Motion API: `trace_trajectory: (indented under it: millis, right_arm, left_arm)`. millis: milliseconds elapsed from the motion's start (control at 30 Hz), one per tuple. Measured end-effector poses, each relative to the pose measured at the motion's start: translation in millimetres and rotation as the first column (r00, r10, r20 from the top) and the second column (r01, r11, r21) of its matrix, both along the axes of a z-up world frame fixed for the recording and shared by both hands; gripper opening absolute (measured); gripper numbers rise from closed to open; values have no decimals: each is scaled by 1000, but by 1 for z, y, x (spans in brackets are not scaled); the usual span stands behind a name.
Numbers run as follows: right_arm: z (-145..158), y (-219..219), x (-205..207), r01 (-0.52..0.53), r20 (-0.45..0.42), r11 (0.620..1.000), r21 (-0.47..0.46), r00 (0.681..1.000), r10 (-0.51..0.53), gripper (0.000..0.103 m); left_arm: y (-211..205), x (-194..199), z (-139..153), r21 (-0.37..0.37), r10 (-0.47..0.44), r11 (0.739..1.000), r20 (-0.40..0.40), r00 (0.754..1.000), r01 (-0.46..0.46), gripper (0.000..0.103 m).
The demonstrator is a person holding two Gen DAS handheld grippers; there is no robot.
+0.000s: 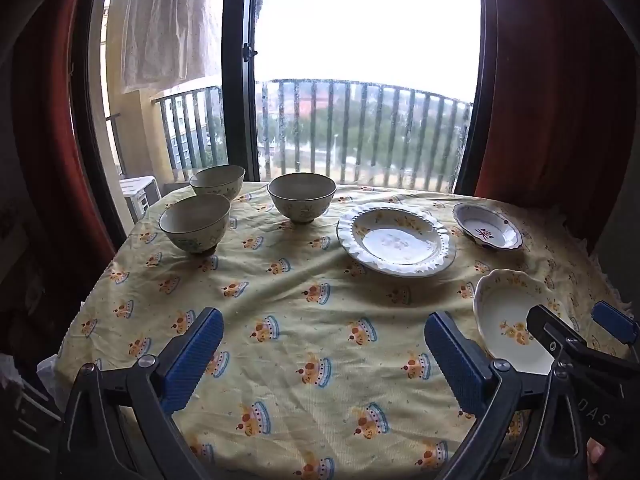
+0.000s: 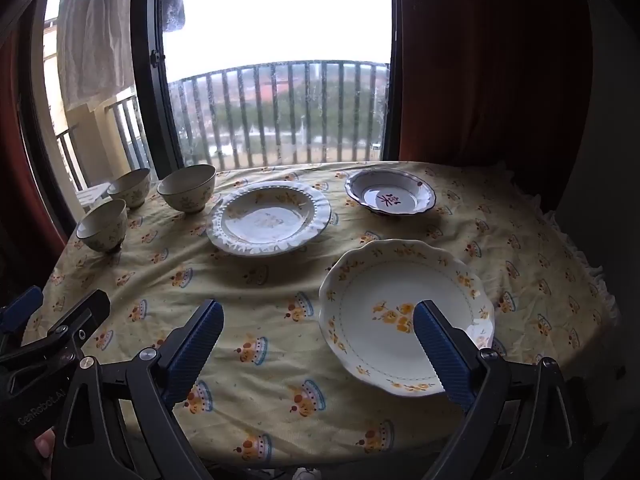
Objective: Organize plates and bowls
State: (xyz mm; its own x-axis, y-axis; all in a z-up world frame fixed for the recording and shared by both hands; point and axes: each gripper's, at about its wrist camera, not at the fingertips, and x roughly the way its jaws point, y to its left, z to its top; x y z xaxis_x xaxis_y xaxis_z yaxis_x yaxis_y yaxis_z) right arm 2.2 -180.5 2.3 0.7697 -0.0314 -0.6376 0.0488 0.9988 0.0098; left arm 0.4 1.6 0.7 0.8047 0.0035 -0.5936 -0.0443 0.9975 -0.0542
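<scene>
Blown-out window (image 1: 360, 20) backlight, dim corners, fisheye warp

hidden: our right gripper (image 1: 576, 328) covers the near rim of the scalloped plate (image 1: 504, 320), right of our left fingers | our right finger (image 2: 440, 354) overlaps that plate's near-right rim | cut off: tablecloth (image 2: 280, 400) below our fingers | unreadable: red mark in the small dish (image 2: 390, 200) far ahead

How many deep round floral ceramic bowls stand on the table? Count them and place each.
3, all at the table's far left: near-left bowl, back-left bowl by the window, centre bowl beside the white ruffled plate. None looks hidden.
</scene>
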Motion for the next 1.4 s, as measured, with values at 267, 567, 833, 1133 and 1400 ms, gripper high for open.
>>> trace_trajectory:
  millis: [267, 567, 833, 1133, 1400]
  right_arm:
    - [7, 3, 1, -5, -11, 997, -81, 1000, 4, 97]
    - [11, 10, 2, 17, -28, 996, -91, 999, -20, 97]
    - [16, 18, 5, 44, -17, 995, -94, 999, -46, 97]
    - [11, 22, 6, 66, -25, 993, -97, 997, -69, 97]
    - [11, 26, 5, 68, -16, 992, -106, 997, -70, 97]
  left_arm:
    - [1, 3, 4, 22, 11, 1000, -20, 1000, -10, 100]
    - [5, 5, 9, 21, -22, 1000, -26, 999, 23, 99]
    - [11, 13, 11, 25, -34, 999, -24, 999, 34, 99]
    - [11, 17, 9, 13, -42, 999, -24, 999, 42, 99]
    - [15, 19, 8, 13, -46, 999, -23, 999, 46, 99]
